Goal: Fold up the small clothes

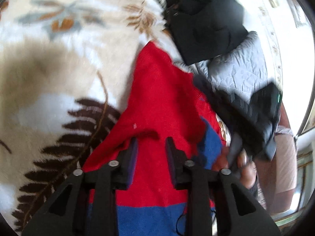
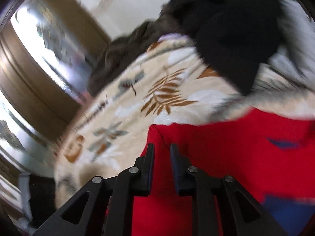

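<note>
Hovering over a red and blue knitted sweater [image 1: 157, 98], my left claw [image 1: 150, 139] has its jaws parted, with red knit showing in the gap and a raised fold of the cloth crossing just past the tips; I cannot tell whether the pads touch it. My right claw [image 2: 161, 146] is also parted, more narrowly, with its fingers over the sweater's red edge [image 2: 236, 157] where it meets the bedding, and nothing is pinched between them. From the left wrist view that right claw [image 1: 252, 122] shows as a blurred black shape off to the right, beside the sweater. The sweater lies spread on a cream fleece blanket [image 1: 59, 78] printed with brown and grey leaves, its blue band nearest me. Beyond it, a black garment [image 1: 206, 23] sits heaped on the blanket, overlapping a grey quilted cover [image 1: 242, 70]. In the right wrist view a wood-framed window [image 2: 39, 59] stands past the bed's far edge, heavily blurred.
</note>
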Available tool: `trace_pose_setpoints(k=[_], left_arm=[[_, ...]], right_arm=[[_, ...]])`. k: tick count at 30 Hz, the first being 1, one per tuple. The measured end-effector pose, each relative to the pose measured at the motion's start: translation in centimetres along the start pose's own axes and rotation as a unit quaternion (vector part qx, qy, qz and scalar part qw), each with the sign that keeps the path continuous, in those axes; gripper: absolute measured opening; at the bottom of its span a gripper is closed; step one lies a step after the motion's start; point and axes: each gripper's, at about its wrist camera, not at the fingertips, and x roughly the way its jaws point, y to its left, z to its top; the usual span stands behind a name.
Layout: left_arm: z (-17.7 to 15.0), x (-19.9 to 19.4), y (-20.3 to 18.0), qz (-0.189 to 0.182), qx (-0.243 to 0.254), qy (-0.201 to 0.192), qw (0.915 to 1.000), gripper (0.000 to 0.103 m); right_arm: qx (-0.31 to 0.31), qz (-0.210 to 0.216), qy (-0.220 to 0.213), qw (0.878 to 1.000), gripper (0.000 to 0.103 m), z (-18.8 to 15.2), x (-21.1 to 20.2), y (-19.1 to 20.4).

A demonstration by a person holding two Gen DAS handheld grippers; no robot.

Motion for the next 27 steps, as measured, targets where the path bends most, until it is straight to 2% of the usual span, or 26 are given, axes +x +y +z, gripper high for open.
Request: trace_pose_setpoints(k=[2, 3, 4, 5, 7, 10, 12, 14, 15, 16, 17, 18, 20, 23, 24, 25, 27], left_arm=[[0.1, 0.2, -0.4, 0.014, 0.012, -0.007, 0.9998, 0.04], [0.1, 0.7, -0.6, 0.023, 0.019, 0.0, 0.9996, 0.041], [0.0, 1.3, -0.5, 0.034, 0.026, 0.01, 0.9991, 0.041], [-0.1, 2.0, -0.6, 0.044, 0.031, 0.021, 0.9983, 0.041], [-0.4, 2.0, -1.0, 0.052, 0.041, 0.012, 0.9977, 0.041], [-0.5, 1.7, -2.3, 0.07, 0.075, -0.007, 0.9947, 0.045], [-0.4, 2.5, -2.8, 0.082, 0.089, -0.007, 0.9927, 0.05], [-0.5, 3.7, -3.0, 0.1, 0.103, 0.0, 0.9896, 0.05], [-0.7, 3.8, -3.3, 0.109, 0.113, -0.009, 0.9876, 0.05], [-0.8, 3.8, -3.7, 0.118, 0.126, -0.013, 0.9849, 0.05], [-0.9, 3.8, -3.9, 0.122, 0.133, -0.015, 0.9836, 0.05], [-1.2, 3.6, -4.0, 0.122, 0.135, -0.016, 0.9832, 0.05], [-1.1, 3.7, -3.9, 0.121, 0.14, -0.013, 0.9827, 0.051], [-1.3, 4.0, -4.2, 0.125, 0.149, -0.011, 0.9807, 0.057], [-1.5, 4.1, -4.4, 0.127, 0.154, -0.01, 0.9797, 0.06], [-1.6, 4.3, -4.7, 0.131, 0.164, -0.01, 0.9776, 0.063], [-2.0, 4.4, -4.9, 0.134, 0.182, -0.011, 0.9741, 0.068]], right_arm=[[0.036, -0.017, -0.01, 0.999, 0.019, -2.1, -2.2, -1.9], [0.051, -0.033, 0.003, 0.998, 0.019, -3.1, -2.4, -2.9], [0.066, -0.06, 0.024, 0.996, 0.01, -4.1, -2.7, -4.0], [0.087, -0.062, 0.03, 0.994, 0.007, -5.5, -3.8, -5.3], [0.122, -0.06, -0.02, 0.991, 0.018, -7.2, -8.0, -6.7], [0.171, -0.086, -0.086, 0.978, 0.019, -9.2, -13.9, -9.1], [0.199, -0.117, -0.109, 0.967, 0.019, -10.8, -16.8, -10.9], [0.228, -0.139, -0.085, 0.96, 0.019, -12.4, -17.2, -12.9], [0.237, -0.151, -0.061, 0.958, 0.007, -13.0, -16.8, -13.6], [0.239, -0.147, -0.061, 0.958, 0.005, -13.5, -16.7, -14.1], [0.247, -0.139, -0.079, 0.956, 0.006, -13.7, -17.4, -14.1], [0.255, -0.134, -0.089, 0.954, 0.015, -13.7, -18.0, -13.9], [0.251, -0.134, -0.114, 0.952, 0.015, -13.9, -19.4, -13.2], [0.238, -0.152, -0.116, 0.952, 0.022, -15.1, -20.3, -12.6], [0.24, -0.167, -0.096, 0.951, 0.017, -15.9, -20.0, -13.0], [0.238, -0.164, -0.092, 0.953, 0.016, -16.7, -19.5, -13.3], [0.242, -0.156, -0.115, 0.951, 0.016, -17.3, -19.7, -13.2]])
